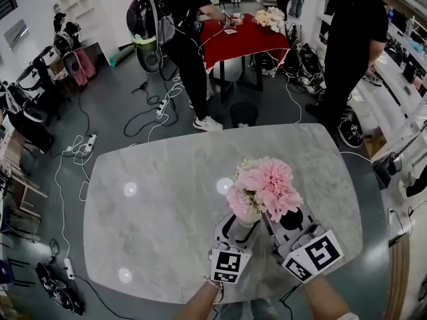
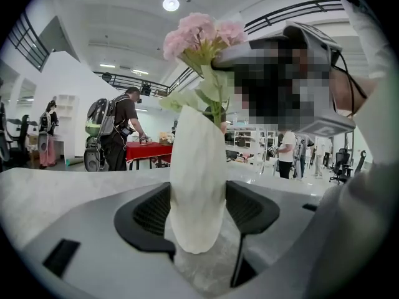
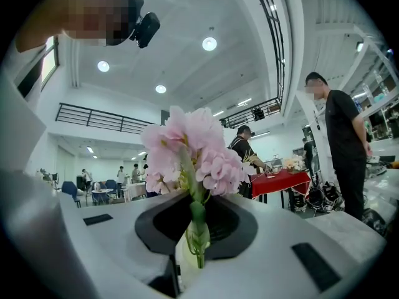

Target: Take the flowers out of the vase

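Note:
A bunch of pink flowers [image 1: 263,187] stands over a white vase [image 1: 244,231] near the front edge of the marble table [image 1: 153,205]. My left gripper [image 1: 240,233] has a jaw on each side of the vase, and in the left gripper view its dark pads [image 2: 149,213] press against the vase [image 2: 198,179], with the flowers [image 2: 202,33] above. My right gripper [image 1: 270,217] comes in from the right just above the vase mouth. In the right gripper view it [image 3: 198,229] is shut on the green stems [image 3: 198,220] below the blooms [image 3: 193,148].
Beyond the table's far edge two people stand by a red-covered table [image 1: 243,37] that carries another bouquet [image 1: 270,19]. Cables and power strips [image 1: 83,145] lie on the floor at left. Shelves and equipment line both side walls.

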`<state>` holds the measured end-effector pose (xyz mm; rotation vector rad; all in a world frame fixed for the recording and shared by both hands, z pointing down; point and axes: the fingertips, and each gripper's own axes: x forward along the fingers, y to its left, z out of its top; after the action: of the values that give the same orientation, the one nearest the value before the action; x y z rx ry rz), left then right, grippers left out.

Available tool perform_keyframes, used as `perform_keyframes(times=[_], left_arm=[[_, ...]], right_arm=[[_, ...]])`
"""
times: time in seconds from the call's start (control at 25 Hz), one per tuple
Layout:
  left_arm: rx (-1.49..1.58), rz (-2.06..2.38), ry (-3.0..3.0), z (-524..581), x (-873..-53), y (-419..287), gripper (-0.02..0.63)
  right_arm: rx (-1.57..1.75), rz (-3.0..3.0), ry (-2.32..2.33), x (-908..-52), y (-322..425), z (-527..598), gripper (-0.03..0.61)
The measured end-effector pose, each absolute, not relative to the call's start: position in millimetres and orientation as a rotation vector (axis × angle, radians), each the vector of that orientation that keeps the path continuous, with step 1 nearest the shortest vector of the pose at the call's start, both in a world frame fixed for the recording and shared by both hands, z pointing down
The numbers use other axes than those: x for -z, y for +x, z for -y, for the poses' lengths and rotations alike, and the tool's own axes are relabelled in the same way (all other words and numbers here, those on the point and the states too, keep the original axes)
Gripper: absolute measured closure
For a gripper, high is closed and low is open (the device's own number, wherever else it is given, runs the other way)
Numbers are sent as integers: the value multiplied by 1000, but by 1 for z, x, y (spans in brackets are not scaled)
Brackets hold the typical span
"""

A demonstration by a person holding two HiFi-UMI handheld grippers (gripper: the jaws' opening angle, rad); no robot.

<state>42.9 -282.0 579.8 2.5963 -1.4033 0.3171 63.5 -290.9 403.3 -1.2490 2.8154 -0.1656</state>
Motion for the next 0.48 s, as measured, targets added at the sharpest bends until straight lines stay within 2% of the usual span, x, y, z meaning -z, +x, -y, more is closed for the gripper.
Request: perform_keyframes(times=[0.48], left_arm=[[-347,1393,2605,279,-583,46,333]], right_arm=[[151,-2736,-1209,-362,66,294,522]])
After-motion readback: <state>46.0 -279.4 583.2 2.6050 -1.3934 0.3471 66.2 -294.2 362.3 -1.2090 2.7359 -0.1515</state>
